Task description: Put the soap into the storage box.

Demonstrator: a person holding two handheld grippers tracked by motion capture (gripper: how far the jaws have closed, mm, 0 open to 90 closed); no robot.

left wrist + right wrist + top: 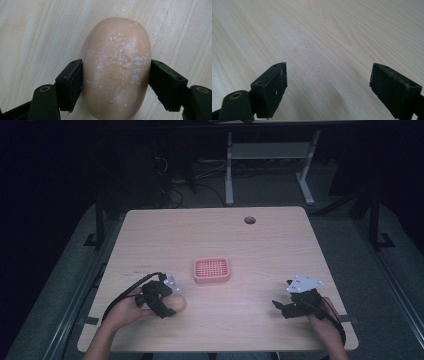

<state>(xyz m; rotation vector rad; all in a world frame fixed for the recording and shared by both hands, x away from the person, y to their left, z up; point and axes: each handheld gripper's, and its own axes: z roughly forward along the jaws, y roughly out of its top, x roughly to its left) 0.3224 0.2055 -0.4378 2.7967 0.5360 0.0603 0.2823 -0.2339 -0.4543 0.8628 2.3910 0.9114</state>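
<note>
left gripper [167,304] clamps the soap [117,67] across its short axis, one jaw on each flank. the soap lies at the near left of the table [270,240], just short of the pink dish [211,270], which sits at table centre with its grid floor unoccupied.

risk, as judged from this frame: the soap is rounded and smooth, with a chalky film. the pads [71,82] meet it at the widest part, on curved sides. too little squeeze and it may slip forward out of the jaws on lift; too much and it may squirt out or take dents. a tilt during carry would raise the slip risk. a low approach could knock the dish rim and shift the dish.

left hand [127,309]: enters from the bottom edge, forearm angled inward, gripper pointed right and slightly away, held low over the table.

right gripper [280,307]: jaws stand wide apart with bare wood between them. it rests at the near right, well apart from the dish, pointed left. right hand [320,320] holds it low, forearm angled inward.
</note>
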